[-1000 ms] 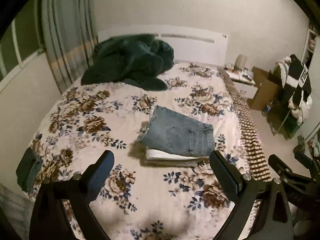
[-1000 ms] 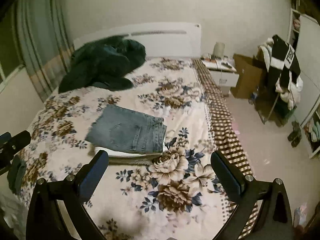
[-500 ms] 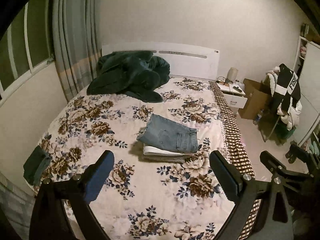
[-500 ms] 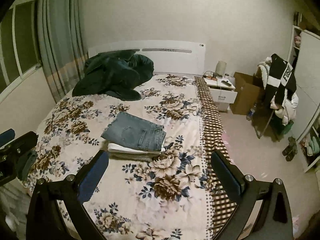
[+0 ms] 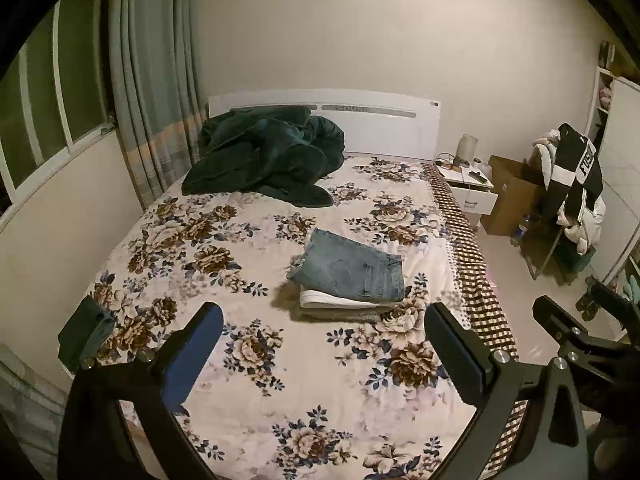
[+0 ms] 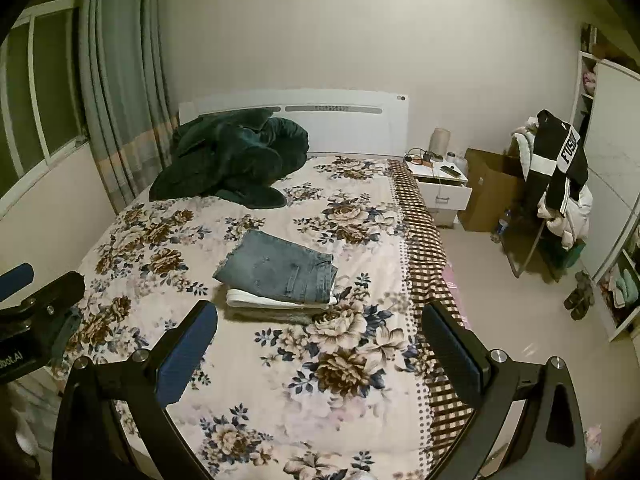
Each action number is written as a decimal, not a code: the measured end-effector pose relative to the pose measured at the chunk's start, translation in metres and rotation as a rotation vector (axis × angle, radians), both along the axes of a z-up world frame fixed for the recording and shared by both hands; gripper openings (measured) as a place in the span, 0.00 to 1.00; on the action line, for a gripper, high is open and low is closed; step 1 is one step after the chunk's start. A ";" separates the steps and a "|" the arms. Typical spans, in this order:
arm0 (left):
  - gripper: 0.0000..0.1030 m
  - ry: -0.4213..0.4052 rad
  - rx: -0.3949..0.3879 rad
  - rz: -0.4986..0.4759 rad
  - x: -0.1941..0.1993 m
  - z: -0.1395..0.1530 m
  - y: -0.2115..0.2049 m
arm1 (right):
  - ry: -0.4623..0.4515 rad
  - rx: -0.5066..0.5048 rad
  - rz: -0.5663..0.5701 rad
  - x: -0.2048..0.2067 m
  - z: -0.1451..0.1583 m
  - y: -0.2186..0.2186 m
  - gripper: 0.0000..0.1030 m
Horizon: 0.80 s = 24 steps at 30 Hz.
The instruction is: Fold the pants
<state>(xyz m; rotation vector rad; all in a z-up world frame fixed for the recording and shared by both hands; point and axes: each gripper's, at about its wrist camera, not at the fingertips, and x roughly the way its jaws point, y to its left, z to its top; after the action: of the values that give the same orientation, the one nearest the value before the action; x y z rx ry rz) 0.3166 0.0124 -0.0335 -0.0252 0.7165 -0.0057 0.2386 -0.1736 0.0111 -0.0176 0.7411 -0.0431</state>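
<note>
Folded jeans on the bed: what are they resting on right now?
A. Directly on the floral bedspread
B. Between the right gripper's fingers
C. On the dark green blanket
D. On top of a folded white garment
D. The folded jeans lie on a folded white garment on the floral bedspread; the dark green blanket is by the headboard, and the open right gripper holds nothing.

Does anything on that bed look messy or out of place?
The dark green blanket lies crumpled in a heap against the headboard, not spread out. The folded jeans sit slightly askew on a neat white and grey stack. Nothing looks spilled or damaged.
</note>
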 end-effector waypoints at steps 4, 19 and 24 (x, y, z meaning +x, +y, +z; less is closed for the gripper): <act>1.00 -0.002 -0.002 -0.003 -0.004 0.000 0.000 | 0.003 0.002 0.006 0.002 0.001 0.002 1.00; 1.00 -0.006 0.002 -0.001 -0.009 0.003 0.003 | -0.001 0.019 0.013 -0.010 0.008 -0.002 1.00; 1.00 -0.012 0.000 -0.001 -0.012 0.005 0.005 | -0.002 0.019 0.013 -0.012 0.007 -0.002 1.00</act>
<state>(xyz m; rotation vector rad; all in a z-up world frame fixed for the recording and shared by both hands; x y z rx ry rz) 0.3044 0.0176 -0.0288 -0.0245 0.7045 -0.0064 0.2269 -0.1757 0.0186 -0.0044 0.7392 -0.0237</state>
